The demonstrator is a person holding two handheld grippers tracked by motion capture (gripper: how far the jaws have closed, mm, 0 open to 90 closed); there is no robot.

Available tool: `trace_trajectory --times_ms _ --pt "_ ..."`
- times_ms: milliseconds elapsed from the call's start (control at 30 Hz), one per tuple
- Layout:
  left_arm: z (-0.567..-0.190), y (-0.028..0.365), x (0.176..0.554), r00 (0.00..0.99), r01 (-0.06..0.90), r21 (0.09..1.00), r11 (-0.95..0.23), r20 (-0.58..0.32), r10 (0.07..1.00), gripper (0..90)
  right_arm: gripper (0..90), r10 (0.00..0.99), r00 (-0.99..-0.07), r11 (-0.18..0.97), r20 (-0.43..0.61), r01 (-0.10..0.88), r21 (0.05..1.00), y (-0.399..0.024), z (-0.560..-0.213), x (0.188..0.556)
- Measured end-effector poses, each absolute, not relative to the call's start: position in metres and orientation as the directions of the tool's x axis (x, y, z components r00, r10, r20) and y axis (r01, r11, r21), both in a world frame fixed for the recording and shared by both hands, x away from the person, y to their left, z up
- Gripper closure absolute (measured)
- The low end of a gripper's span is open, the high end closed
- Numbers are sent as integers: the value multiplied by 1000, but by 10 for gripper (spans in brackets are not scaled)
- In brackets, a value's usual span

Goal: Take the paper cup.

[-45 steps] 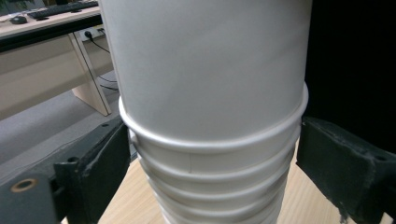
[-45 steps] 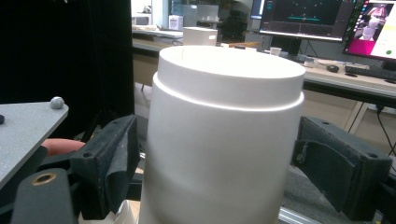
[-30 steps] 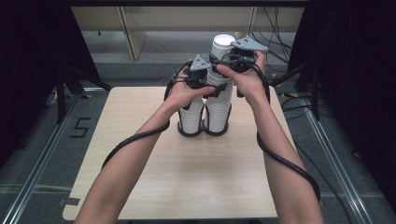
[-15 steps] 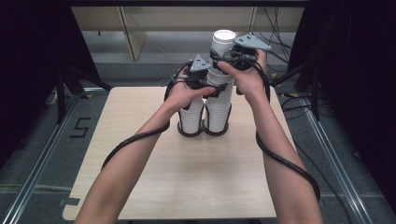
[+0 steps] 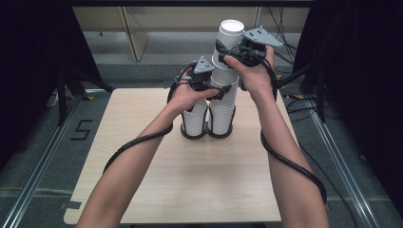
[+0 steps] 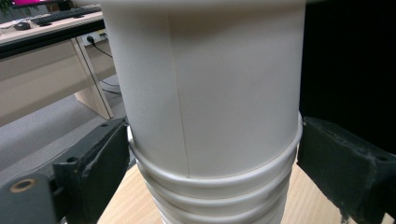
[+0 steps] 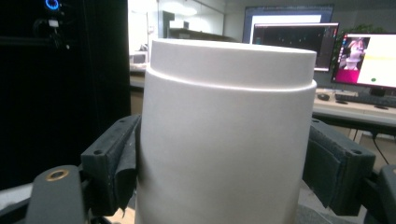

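Two stacks of upside-down white paper cups stand side by side in a dark double-ring base [image 5: 206, 135] at the far middle of the wooden table [image 5: 190, 185]. My left gripper [image 5: 219, 90] [image 6: 212, 158] is shut on the taller right stack [image 5: 222, 111] [image 6: 210, 93], a jaw pressing each side just above the rims. My right gripper [image 5: 227, 54] [image 7: 224, 158] is shut on a single white cup [image 5: 229, 42] [image 7: 229, 116], bottom up, held above that stack and slightly tilted. The shorter left stack [image 5: 195, 121] stands untouched.
Black cables [image 5: 290, 161] trail from both grippers along the forearms over the table. Beyond the far edge are a grey floor, a pale desk panel [image 5: 138, 33] and loose wires [image 5: 285, 52]. Monitors [image 7: 364, 58] glow in the background of the right gripper view.
My right gripper has lifted the top cup upward, away from the right stack. My left gripper has stayed clamped on the stack.
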State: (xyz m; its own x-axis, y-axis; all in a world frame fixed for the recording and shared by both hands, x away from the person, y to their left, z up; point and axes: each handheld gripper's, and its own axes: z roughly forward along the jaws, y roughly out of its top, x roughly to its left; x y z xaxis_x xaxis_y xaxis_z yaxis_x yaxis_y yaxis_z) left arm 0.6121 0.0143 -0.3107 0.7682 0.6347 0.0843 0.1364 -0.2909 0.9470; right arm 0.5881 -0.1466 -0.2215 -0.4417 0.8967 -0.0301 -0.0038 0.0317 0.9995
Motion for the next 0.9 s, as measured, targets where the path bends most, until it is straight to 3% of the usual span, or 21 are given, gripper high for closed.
trace_trajectory --times_ms 633,900 --pt "-311 14 612 762 128 948 -293 95 640 91 206 906 -423 -31 -12 -97 995 -159 -193 575" --pt "-310 20 609 757 122 953 -279 92 647 51 206 904 -428 -36 -18 -118 992 -163 -187 568"
